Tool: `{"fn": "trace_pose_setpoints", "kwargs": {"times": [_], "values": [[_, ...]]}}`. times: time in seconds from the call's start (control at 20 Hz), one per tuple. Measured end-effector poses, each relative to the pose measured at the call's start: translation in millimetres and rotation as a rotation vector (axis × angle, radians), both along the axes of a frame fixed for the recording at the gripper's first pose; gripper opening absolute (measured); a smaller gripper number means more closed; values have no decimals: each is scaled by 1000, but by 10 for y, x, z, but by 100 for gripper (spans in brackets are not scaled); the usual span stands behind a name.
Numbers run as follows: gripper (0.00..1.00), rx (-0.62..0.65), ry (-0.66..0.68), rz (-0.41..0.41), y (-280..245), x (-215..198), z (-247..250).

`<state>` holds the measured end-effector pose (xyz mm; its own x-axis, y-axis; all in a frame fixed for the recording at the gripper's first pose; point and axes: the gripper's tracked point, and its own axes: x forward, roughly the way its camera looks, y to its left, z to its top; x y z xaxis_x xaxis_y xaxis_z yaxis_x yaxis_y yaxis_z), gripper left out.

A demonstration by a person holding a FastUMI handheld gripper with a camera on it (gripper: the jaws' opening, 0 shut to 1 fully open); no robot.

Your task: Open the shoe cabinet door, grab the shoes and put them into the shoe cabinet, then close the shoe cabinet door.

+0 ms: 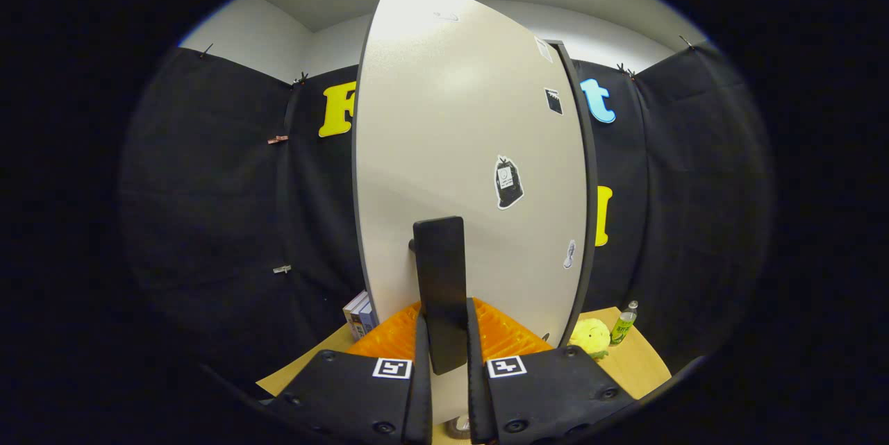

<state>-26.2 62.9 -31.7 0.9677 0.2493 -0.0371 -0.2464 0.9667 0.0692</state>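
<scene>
Gripper clamped on black door handle, both fingers pressing its sides. Cabinet door fills space just ahead, its edge turned toward you, so it reads as swung partly off cabinet; whether you are opening or closing it, cannot tell. Shoes not located; cabinet interior hidden behind door. Yellow plush toy and green bottle stand on wooden table, beyond door. Judge task stage as door step; shoe placement unconfirmed.

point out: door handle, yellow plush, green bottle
door handle point(439, 271): gripper view, flat face, between the gripper point(444, 334) fingers
yellow plush point(590, 337): gripper view, its body
green bottle point(623, 325): gripper view, its label
</scene>
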Motion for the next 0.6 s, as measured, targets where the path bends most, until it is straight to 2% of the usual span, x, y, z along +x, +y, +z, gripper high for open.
{"fn": "trace_pose_setpoints", "kwargs": {"times": [0.4,0.6], "values": [[24,-9,7,-72,-706,-318,25],[24,-44,35,-71,-1048,-437,-130]]}}
